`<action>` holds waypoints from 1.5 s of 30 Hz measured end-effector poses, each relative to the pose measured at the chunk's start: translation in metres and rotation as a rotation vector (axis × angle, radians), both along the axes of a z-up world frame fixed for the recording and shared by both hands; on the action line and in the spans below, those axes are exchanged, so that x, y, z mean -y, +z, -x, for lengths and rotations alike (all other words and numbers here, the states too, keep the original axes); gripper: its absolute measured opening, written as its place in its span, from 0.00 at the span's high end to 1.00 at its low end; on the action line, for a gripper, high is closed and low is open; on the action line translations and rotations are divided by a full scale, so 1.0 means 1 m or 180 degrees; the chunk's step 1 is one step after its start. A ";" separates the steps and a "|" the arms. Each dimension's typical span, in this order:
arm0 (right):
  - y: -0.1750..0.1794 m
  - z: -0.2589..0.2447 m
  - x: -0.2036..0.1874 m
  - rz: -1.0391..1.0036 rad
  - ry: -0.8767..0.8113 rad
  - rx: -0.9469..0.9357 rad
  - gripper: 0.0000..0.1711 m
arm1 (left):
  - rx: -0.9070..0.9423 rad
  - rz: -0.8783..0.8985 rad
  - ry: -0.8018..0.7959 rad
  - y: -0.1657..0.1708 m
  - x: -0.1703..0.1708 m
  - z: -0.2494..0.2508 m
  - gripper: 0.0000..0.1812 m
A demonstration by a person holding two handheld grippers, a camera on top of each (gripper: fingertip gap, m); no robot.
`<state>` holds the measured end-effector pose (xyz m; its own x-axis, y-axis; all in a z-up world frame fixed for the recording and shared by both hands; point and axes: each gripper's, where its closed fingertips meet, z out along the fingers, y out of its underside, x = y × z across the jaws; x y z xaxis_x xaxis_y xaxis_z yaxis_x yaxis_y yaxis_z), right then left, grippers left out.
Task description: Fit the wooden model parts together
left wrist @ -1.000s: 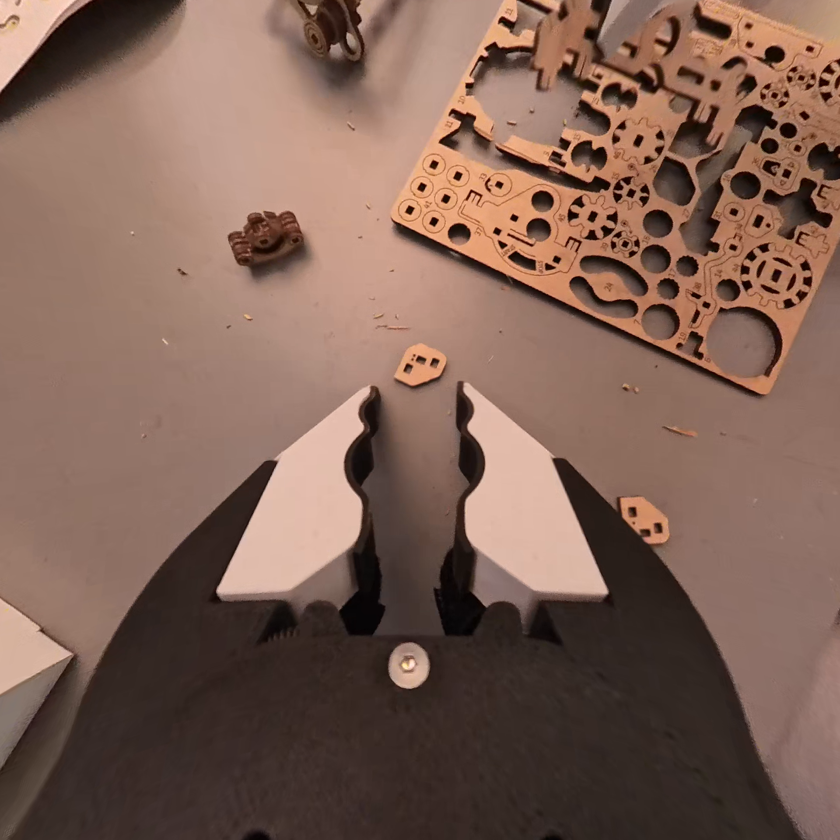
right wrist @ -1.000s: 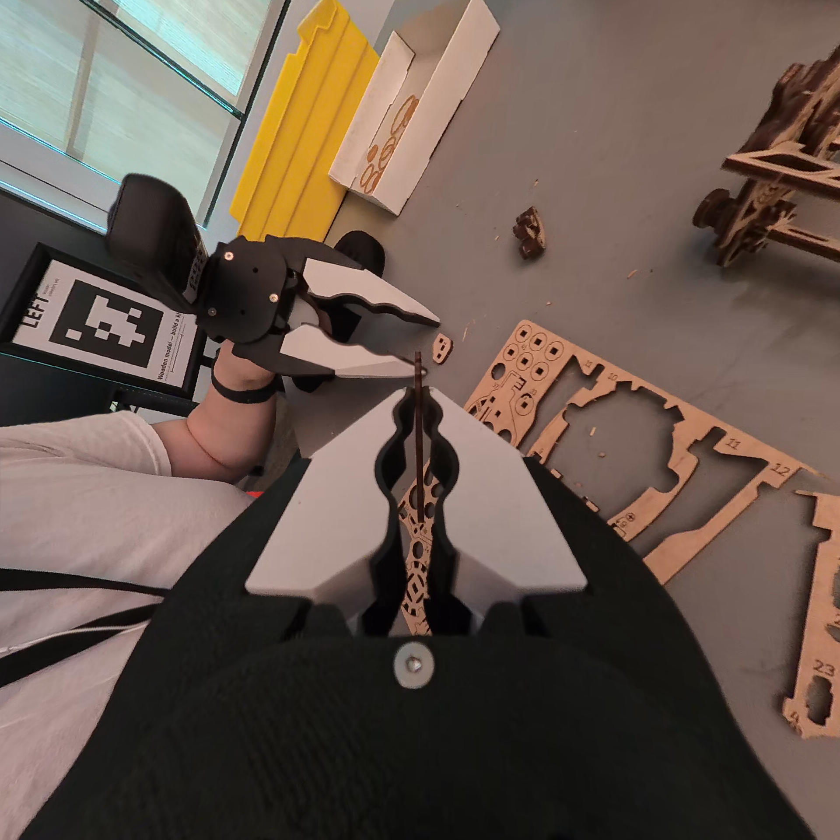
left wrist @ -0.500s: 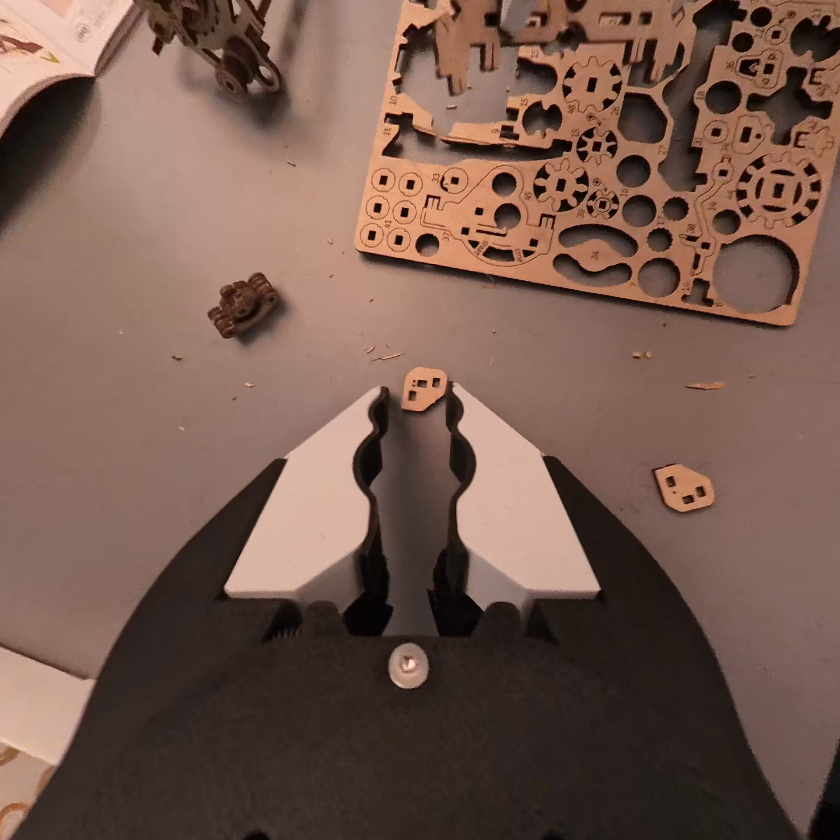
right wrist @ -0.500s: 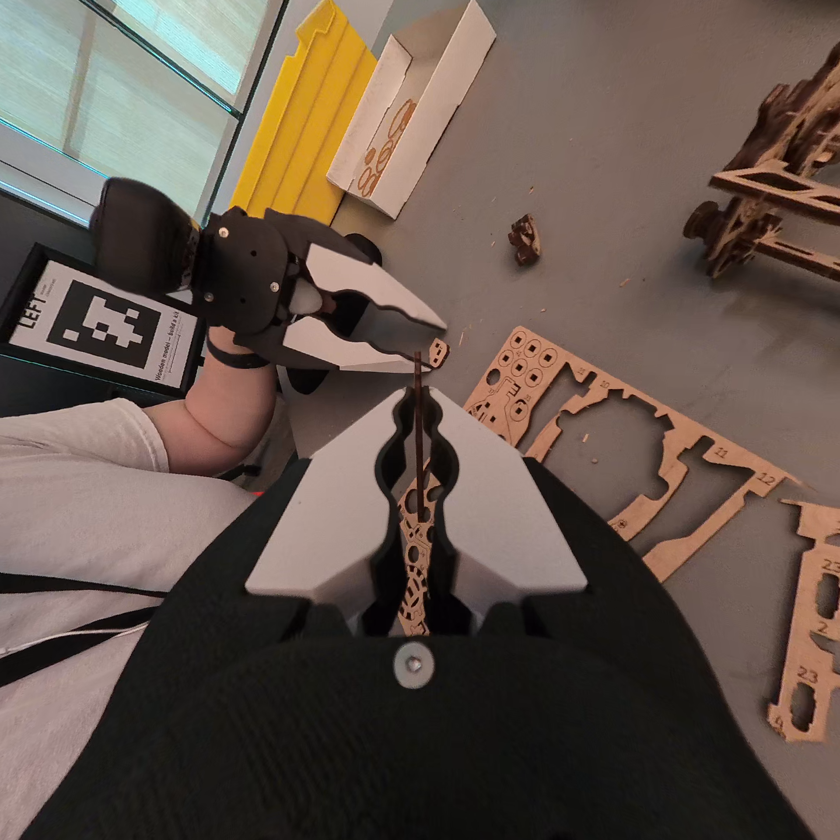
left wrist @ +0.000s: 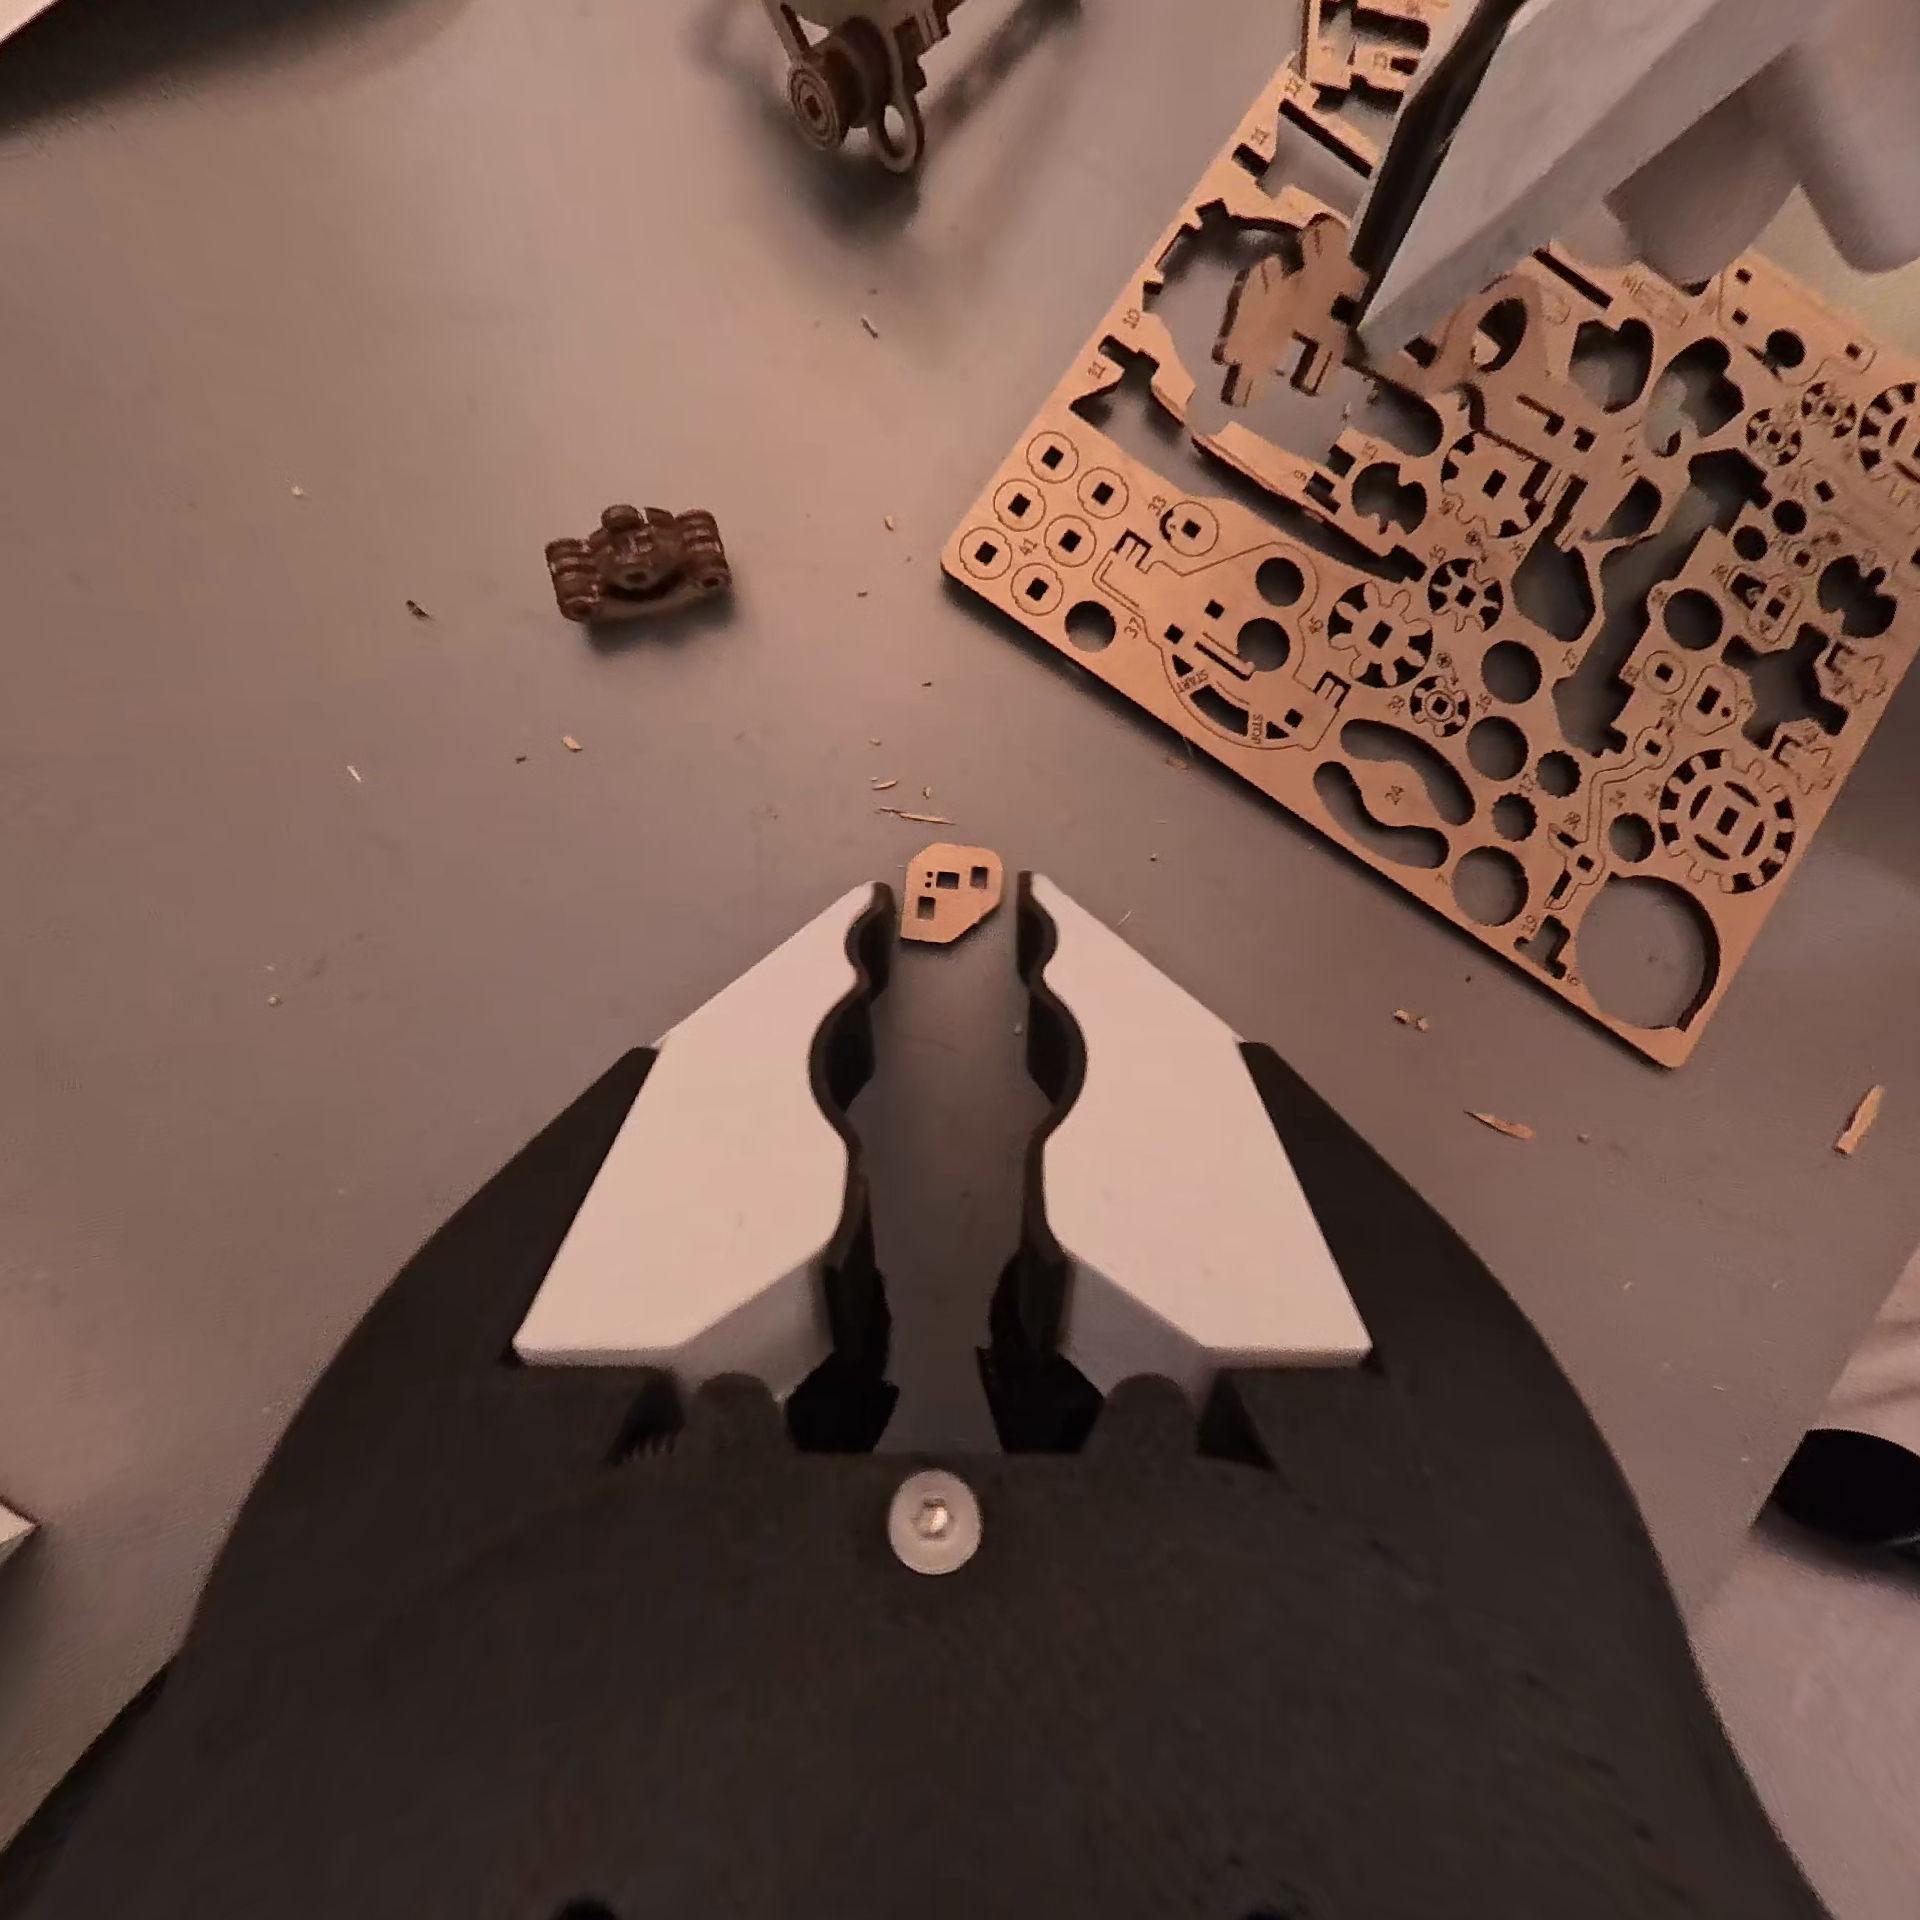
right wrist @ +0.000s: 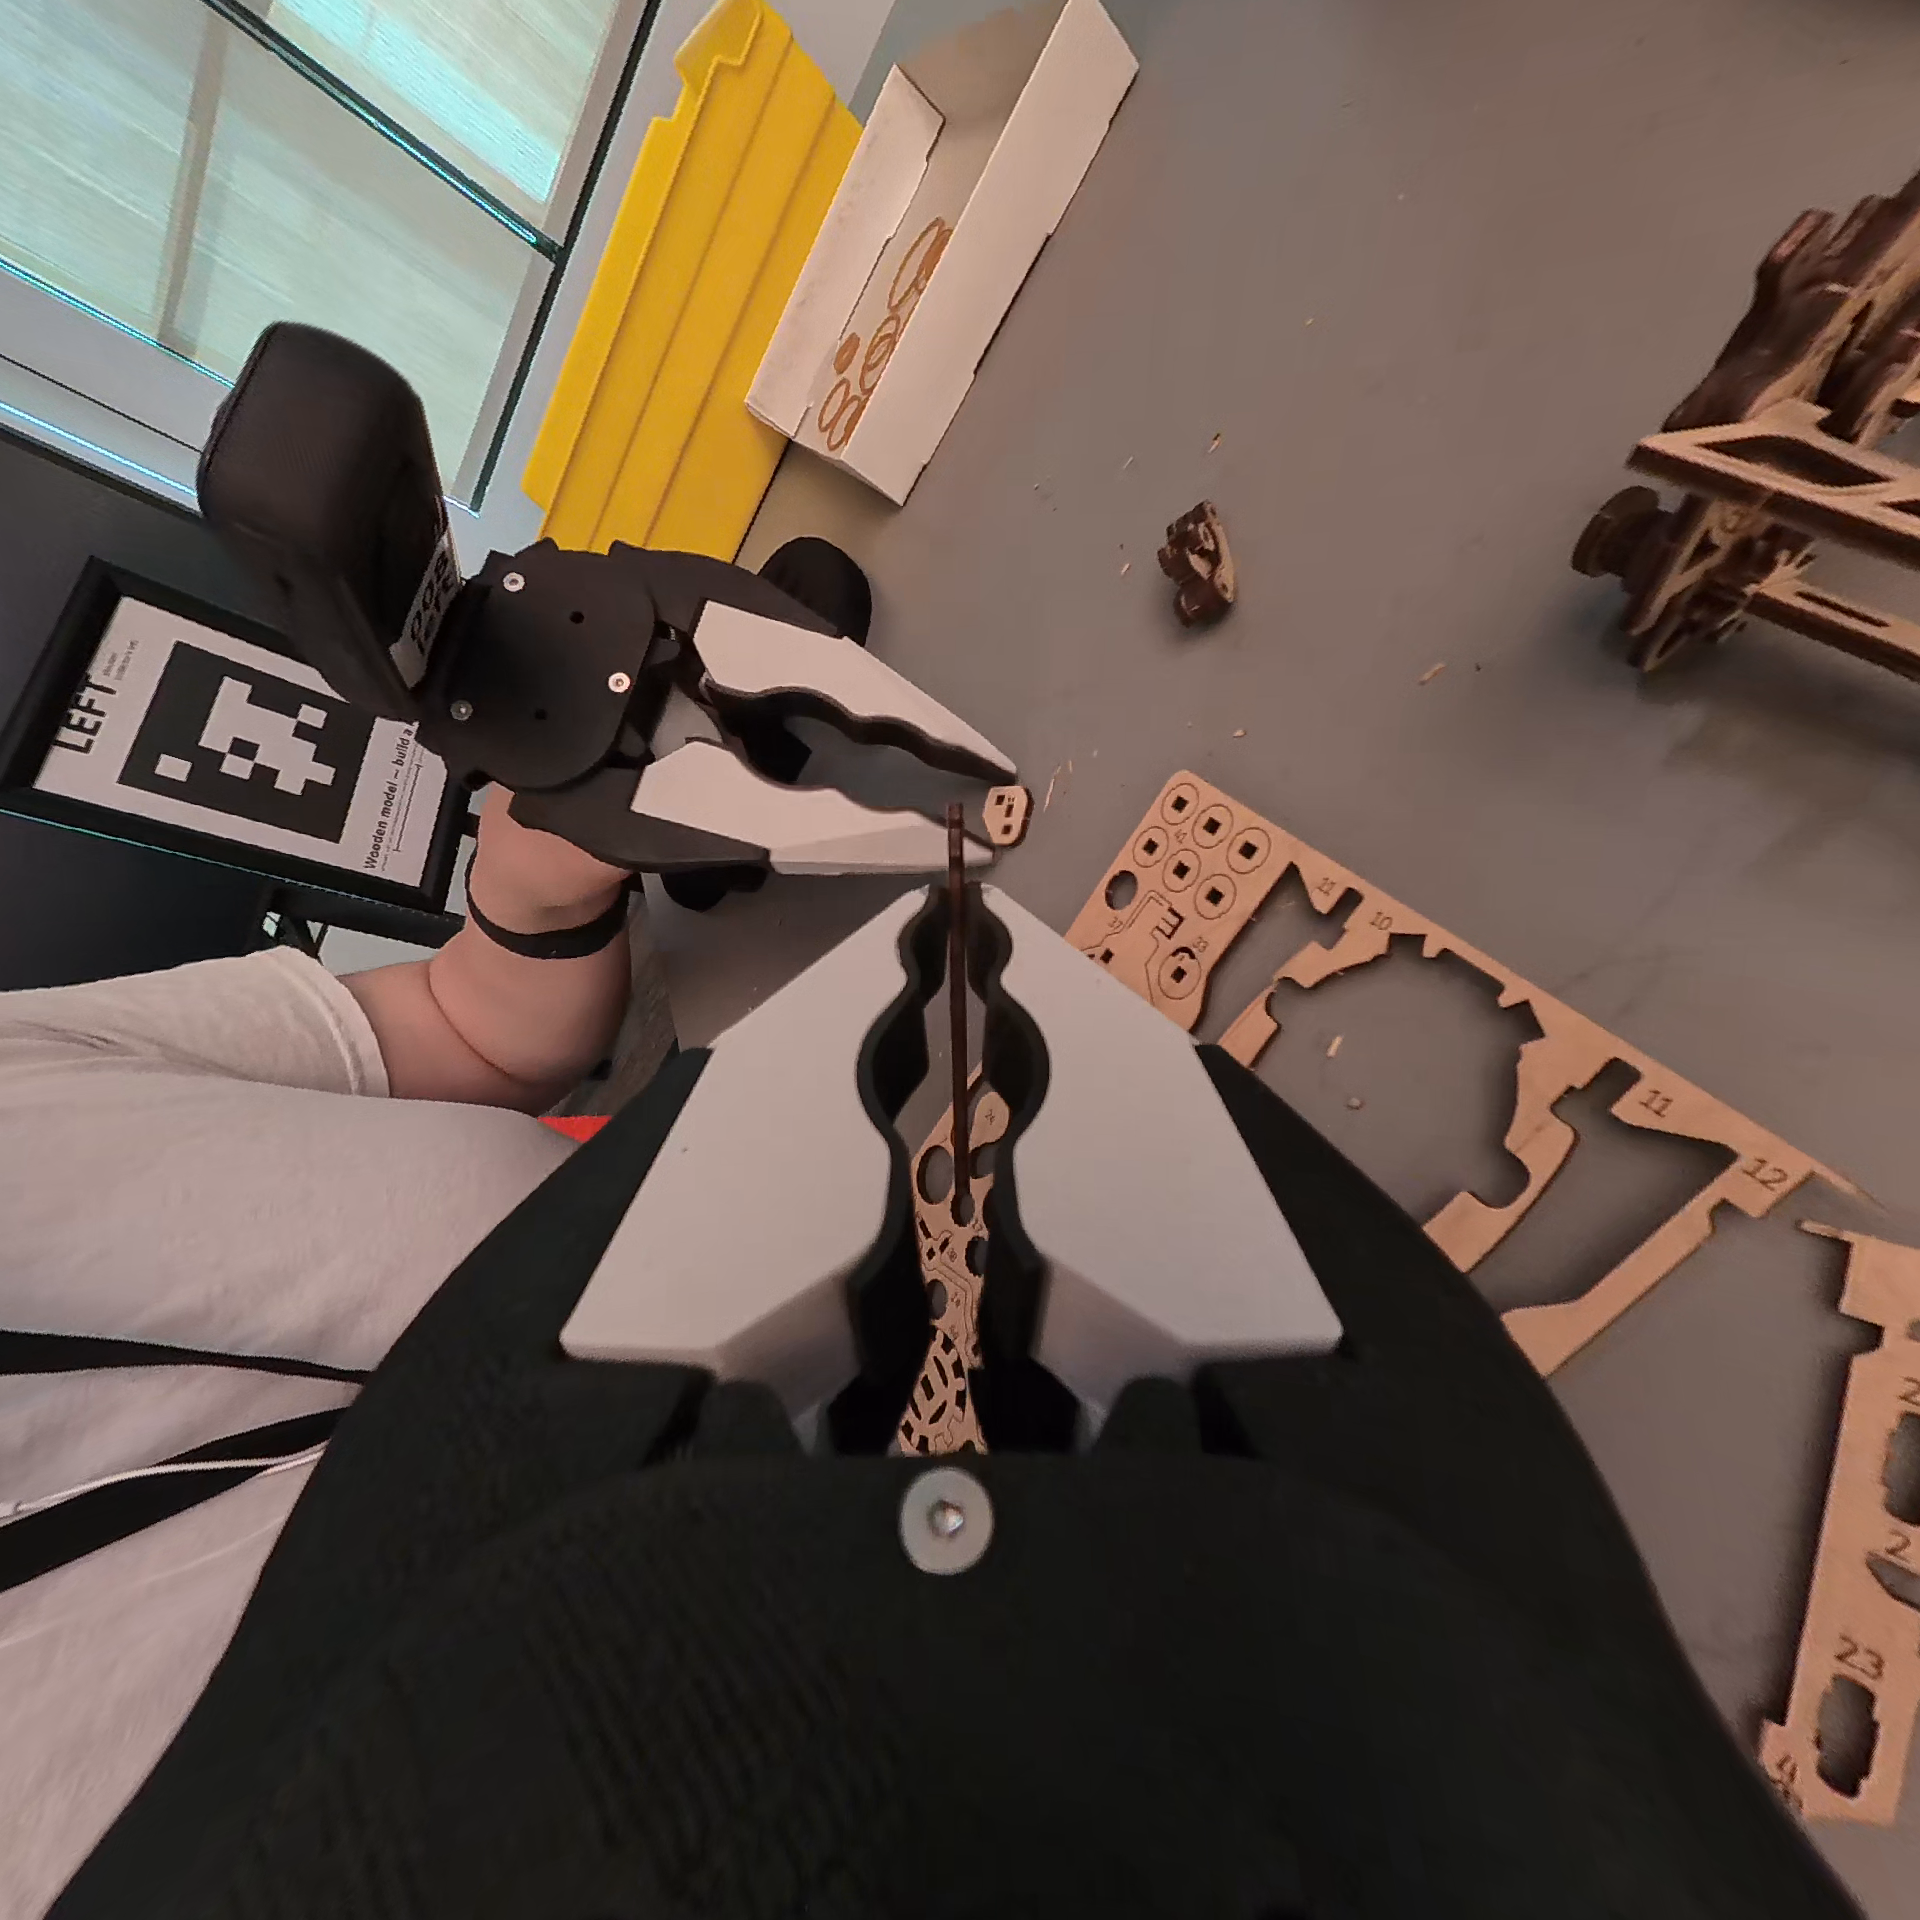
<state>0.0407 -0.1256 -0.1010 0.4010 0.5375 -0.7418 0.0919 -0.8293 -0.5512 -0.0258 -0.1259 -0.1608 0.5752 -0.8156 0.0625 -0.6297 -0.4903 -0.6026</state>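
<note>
The left gripper (left wrist: pixel 951 888) is low over the grey table (left wrist: pixel 312 312), its jaws narrowed around a small flat wooden piece (left wrist: pixel 951 896) with little square holes. The piece sits right between the two fingertips, its right edge touching the right finger; whether the left finger presses on it I cannot tell, nor whether it is lifted off the table. In the right wrist view the same piece (right wrist: pixel 1006 812) shows at the tip of the left gripper (right wrist: pixel 987 805). The right gripper (right wrist: pixel 951 904) has its jaws closed on a thin wooden part (right wrist: pixel 961 1039) seen edge-on, a dark strip running up between the fingers and sticking out past the tips. In the left wrist view that part (left wrist: pixel 1283 312) shows its flat, notched outline, held above the far corner of the laser-cut wooden sheet (left wrist: pixel 1403 810). The sheet lies flat to the right of the left gripper, with gears and round pieces in it and many empty cut-outs. A small dark brown assembly (left wrist: pixel 636 564) lies alone on the table to the far left, well apart from the sheet. A partly built wooden model (right wrist: pixel 1766 499) stands farther off. Near the table's edge lie a white cardboard box (right wrist: pixel 935 239) and a yellow tray (right wrist: pixel 675 312). Wood splinters are scattered over the table.
</note>
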 end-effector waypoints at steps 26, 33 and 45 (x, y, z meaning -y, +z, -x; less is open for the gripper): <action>-0.008 0.023 -0.010 0.0183 0.0169 -0.0066 0.99 | -0.0276 -0.0213 -0.0163 -0.002 0.000 0.007 0.86; -0.009 0.020 -0.007 0.0197 0.0148 -0.0049 0.99 | -0.0175 -0.0140 -0.0177 -0.001 0.002 0.007 0.83; -0.010 0.030 -0.006 0.0208 0.0203 -0.0031 0.99 | -0.0221 -0.0248 -0.0234 -0.002 0.000 0.008 0.86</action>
<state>0.0105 -0.1200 -0.1115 0.3602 0.5121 -0.7798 0.1406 -0.8561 -0.4973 -0.0337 -0.1261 -0.1625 0.5144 -0.8566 -0.0406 -0.7037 -0.3946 -0.5908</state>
